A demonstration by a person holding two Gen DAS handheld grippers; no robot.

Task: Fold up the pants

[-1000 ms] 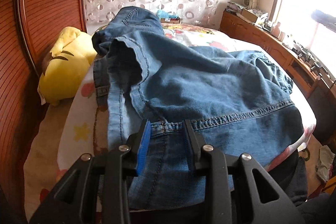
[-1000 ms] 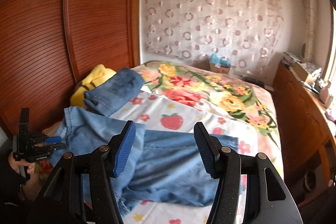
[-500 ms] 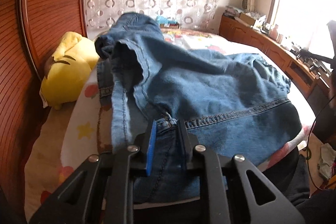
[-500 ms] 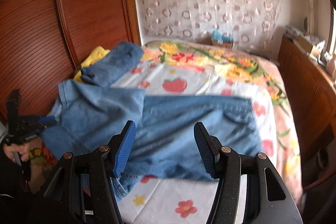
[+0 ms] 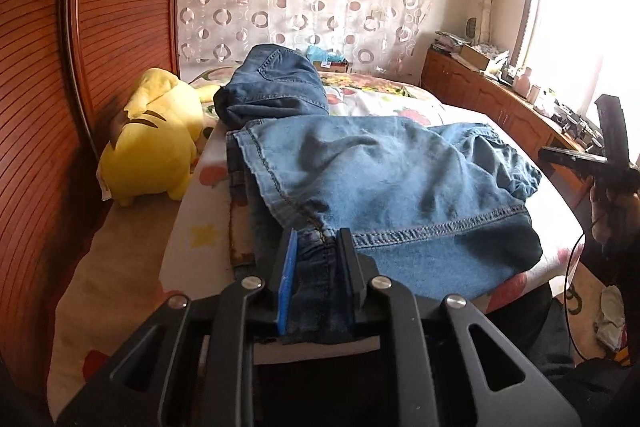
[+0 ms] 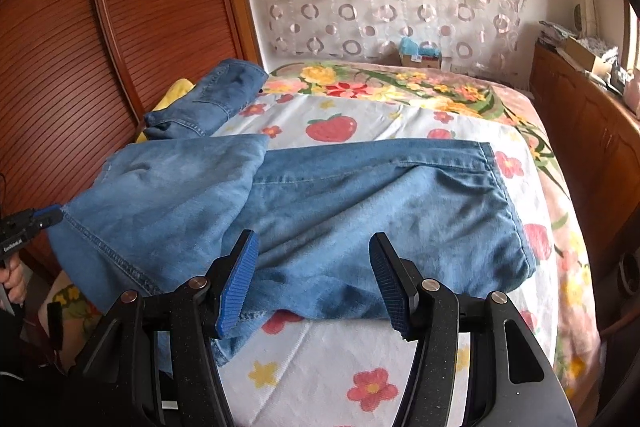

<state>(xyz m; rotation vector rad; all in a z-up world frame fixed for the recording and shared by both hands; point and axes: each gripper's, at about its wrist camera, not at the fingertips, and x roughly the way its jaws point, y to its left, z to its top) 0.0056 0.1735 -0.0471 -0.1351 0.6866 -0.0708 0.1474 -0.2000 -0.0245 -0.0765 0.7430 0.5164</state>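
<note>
Light blue jeans [image 5: 400,179] lie spread across the bed, one part folded over the other. My left gripper [image 5: 318,235] is shut on a stitched seam at their near edge, with denim pinched between the pads. In the right wrist view the jeans [image 6: 360,195] stretch across the sheet, and the left gripper [image 6: 30,223] holds their lifted left corner. My right gripper [image 6: 314,241] hangs open just above the jeans' near edge with nothing between its pads. It also shows at the right edge of the left wrist view, as the right gripper [image 5: 612,155] in a hand.
A second, darker pair of jeans [image 5: 272,87] lies bunched behind, next to a yellow plush toy [image 5: 156,143]. The flowered sheet [image 6: 340,359] covers the bed. A wooden wardrobe [image 6: 120,27] stands on the left and a low wooden cabinet [image 5: 500,99] on the right.
My left gripper closed on the denim seam and lifted it a little, flattening the fold. The right gripper came down close over the jeans, still open.
</note>
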